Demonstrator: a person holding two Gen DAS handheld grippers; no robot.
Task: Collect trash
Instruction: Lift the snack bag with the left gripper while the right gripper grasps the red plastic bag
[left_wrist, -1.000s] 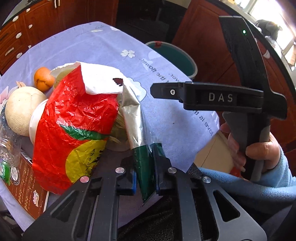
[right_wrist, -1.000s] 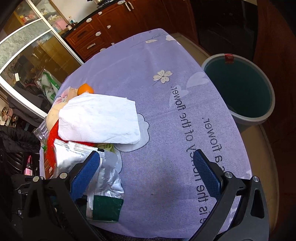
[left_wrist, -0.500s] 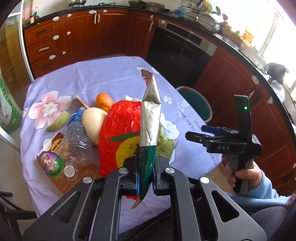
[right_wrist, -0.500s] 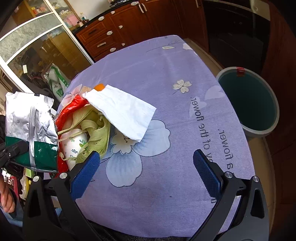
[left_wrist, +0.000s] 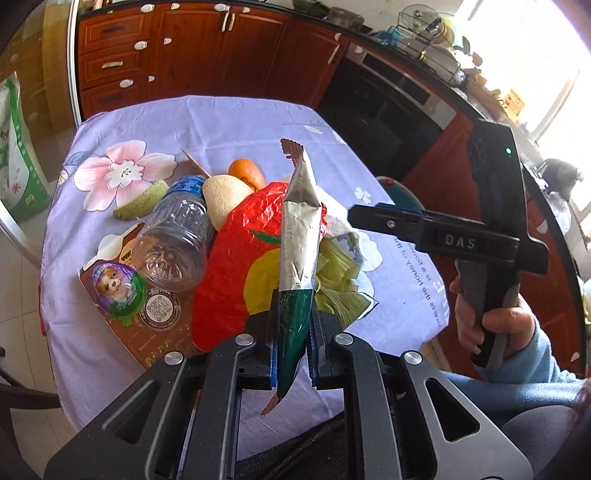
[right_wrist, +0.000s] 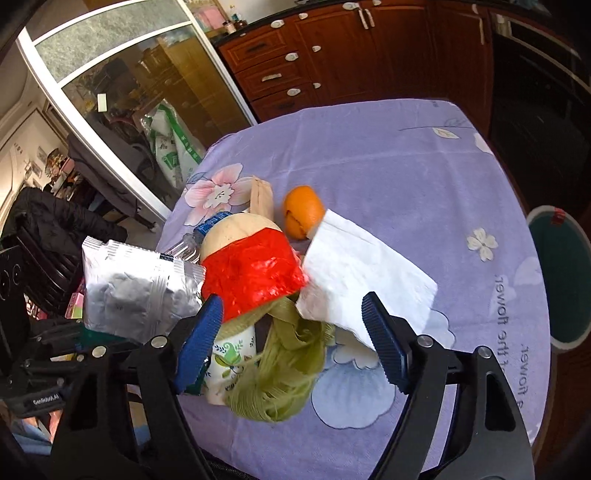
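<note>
My left gripper (left_wrist: 291, 343) is shut on the green end of a silver foil wrapper (left_wrist: 299, 236), which stands up above the trash pile on the purple tablecloth (left_wrist: 229, 122). The pile holds a red plastic bag (left_wrist: 236, 258), a clear bottle (left_wrist: 173, 243), a pale round fruit (left_wrist: 221, 195), an orange (left_wrist: 245, 171), green leaf strips (right_wrist: 280, 369), a paper cup (right_wrist: 229, 354) and a white napkin (right_wrist: 362, 273). My right gripper (right_wrist: 291, 332) hovers over the pile's near side. Its jaws are closing around the leaf strips and the napkin's edge, pads touching nothing.
A teal bin (right_wrist: 565, 280) stands on the floor off the table's right side. A brown card with a dog sticker (left_wrist: 118, 288) and a green melon wedge (left_wrist: 142, 201) lie at the left. Wooden cabinets (left_wrist: 184, 48) and an oven (left_wrist: 388, 99) stand behind.
The left gripper has lifted the wrapper off the pile and pulled back. The right gripper has swung over the pile and its jaws have narrowed. The napkin has slid off the red bag.
</note>
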